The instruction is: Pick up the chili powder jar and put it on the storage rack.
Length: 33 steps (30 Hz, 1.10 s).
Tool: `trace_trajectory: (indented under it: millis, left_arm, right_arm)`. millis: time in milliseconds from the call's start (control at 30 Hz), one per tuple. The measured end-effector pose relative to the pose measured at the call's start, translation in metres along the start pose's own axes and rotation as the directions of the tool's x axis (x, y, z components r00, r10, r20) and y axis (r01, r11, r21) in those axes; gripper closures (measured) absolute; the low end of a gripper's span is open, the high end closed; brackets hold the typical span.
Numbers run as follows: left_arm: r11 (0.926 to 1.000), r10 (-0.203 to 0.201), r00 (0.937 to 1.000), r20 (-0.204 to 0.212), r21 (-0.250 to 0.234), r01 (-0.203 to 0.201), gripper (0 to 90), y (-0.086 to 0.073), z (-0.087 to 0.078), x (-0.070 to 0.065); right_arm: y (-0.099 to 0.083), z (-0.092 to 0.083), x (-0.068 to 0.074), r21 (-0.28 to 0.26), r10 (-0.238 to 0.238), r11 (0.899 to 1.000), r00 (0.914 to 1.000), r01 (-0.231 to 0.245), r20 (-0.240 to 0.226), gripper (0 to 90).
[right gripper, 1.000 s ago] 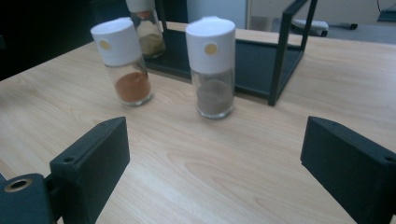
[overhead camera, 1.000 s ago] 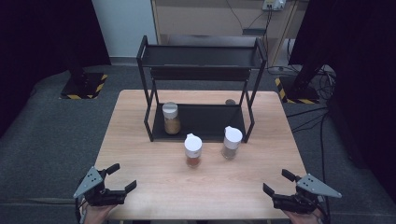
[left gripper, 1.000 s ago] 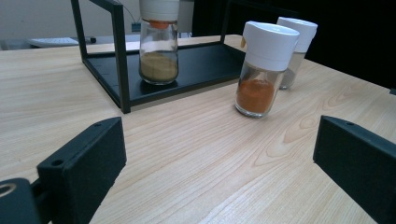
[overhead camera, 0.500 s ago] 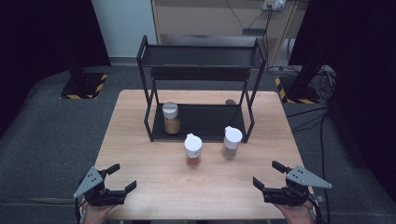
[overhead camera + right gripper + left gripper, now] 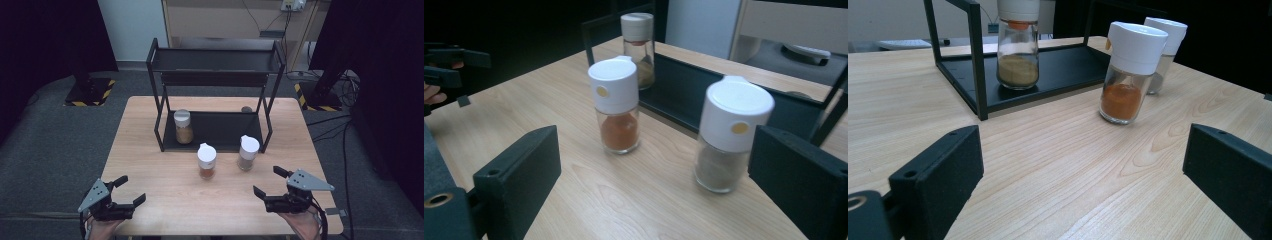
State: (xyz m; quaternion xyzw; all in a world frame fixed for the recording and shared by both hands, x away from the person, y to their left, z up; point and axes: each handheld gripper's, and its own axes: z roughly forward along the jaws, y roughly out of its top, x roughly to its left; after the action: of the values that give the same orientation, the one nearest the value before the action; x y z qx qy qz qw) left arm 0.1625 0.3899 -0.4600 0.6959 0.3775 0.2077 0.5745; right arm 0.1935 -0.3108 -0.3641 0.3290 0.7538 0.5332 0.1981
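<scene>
High view | right gripper (image 5: 269, 182) fingers released, aimed at grey-spice jar (image 5: 247, 152) at 11 o'clock, likely to shelve it on rack (image 5: 159, 127) | left gripper (image 5: 129, 190) released, waiting | orange-spice jar (image 5: 206, 161) on surface (image 5: 150, 165)

A lab or test studio: dark curtains flank the wooden table (image 5: 150, 200), stands on yellow-and-black striped base plates (image 5: 89, 92) sit on grey carpet either side of it, and cables (image 5: 345, 150) trail beside it.
</scene>
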Motion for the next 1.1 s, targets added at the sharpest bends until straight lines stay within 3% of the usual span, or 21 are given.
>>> trace_trajectory:
  millis: [500,1100]
  left_arm:
    - [1.0000,0.005,1.0000,0.006,0.003,-0.005,1.9,0.000,0.000,0.000]
    - [0.9999,0.009,0.9999,0.008,0.007,-0.009,1.9,0.001,0.000,0.000]
  right_arm:
    - [0.023,0.041,0.007,0.024,-0.002,1.000,0.9984,0.003,-0.056,6.2]
    - [0.046,0.091,0.009,0.082,0.010,0.997,0.9968,-0.003,-0.079,6.1]
